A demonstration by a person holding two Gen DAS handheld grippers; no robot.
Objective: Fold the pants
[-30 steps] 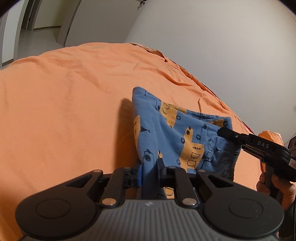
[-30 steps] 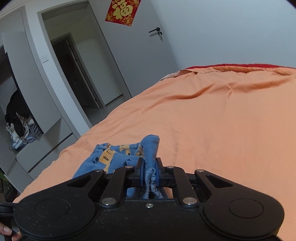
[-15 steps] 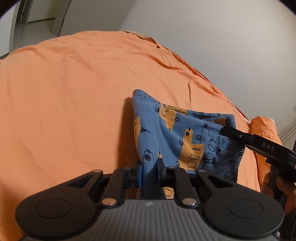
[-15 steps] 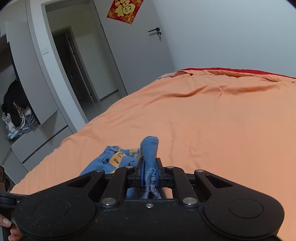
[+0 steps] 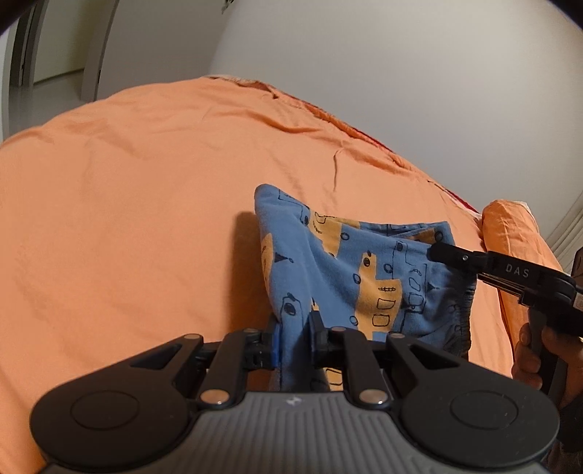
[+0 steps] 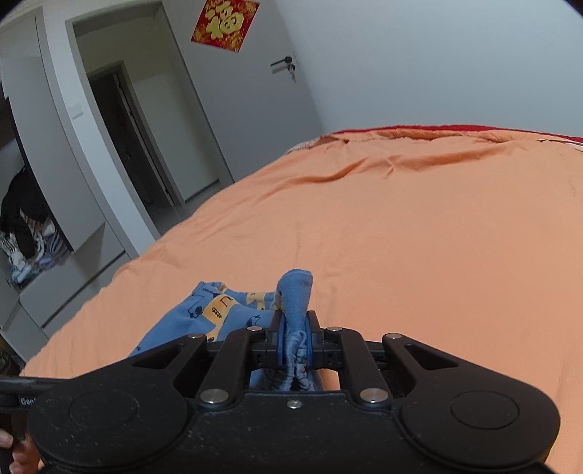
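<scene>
A home bedroom. An orange bedsheet (image 6: 400, 237) covers a wide bed, with a pillow (image 5: 510, 226) at its far right. A red paper charm (image 6: 225, 23) hangs by a door (image 6: 255, 91), and an open wardrobe (image 6: 25, 226) holds clothes at the left.

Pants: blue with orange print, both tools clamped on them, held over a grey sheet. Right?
Not quite. The sheet is orange, not grey, as both wrist views show. The rest holds: the pants are blue with an orange print, the left tool is shut on one part of them and the right tool on a bunched edge.
</scene>
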